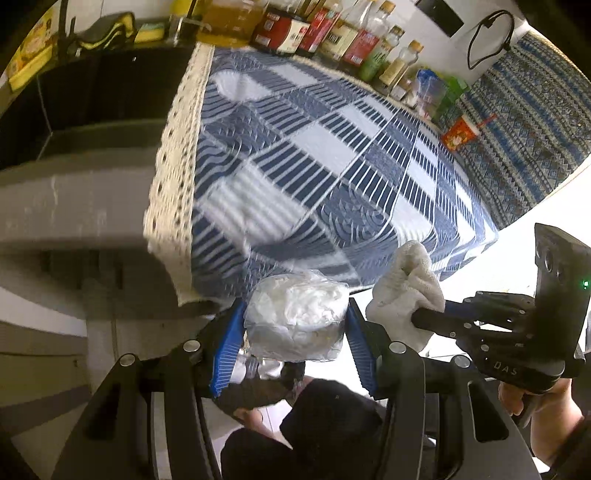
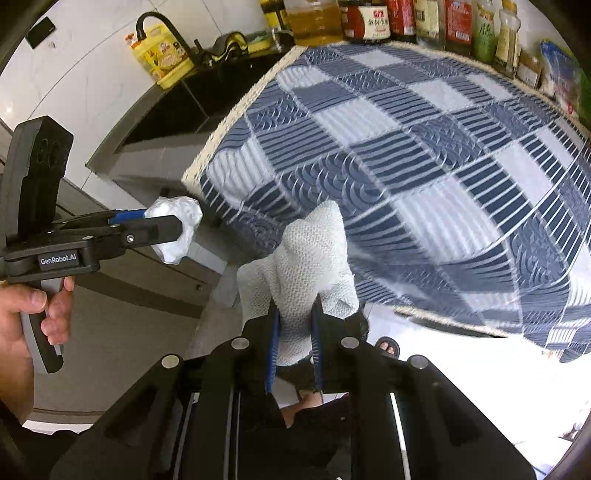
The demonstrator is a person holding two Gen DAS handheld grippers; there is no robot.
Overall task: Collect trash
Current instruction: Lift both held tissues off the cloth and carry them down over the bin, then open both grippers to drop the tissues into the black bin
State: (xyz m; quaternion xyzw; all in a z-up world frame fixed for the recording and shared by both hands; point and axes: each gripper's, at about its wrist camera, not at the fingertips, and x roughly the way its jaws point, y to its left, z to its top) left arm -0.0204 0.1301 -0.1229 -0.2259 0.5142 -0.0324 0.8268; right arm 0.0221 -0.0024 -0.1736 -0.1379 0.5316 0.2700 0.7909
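Pinching a clear plastic cup stuffed with crumpled white paper between its blue fingers, the left gripper hangs off the checked tabletop, while the right gripper clamps a white paper towel beside it.

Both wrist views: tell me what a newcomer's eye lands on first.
The blue-and-white checked tablecloth fills the middle of both views, with a row of sauce bottles along its far edge. In front of it, the left gripper clamps a crumpled clear plastic wad, and the right gripper is shut on a white paper towel, both held off the table's near edge.
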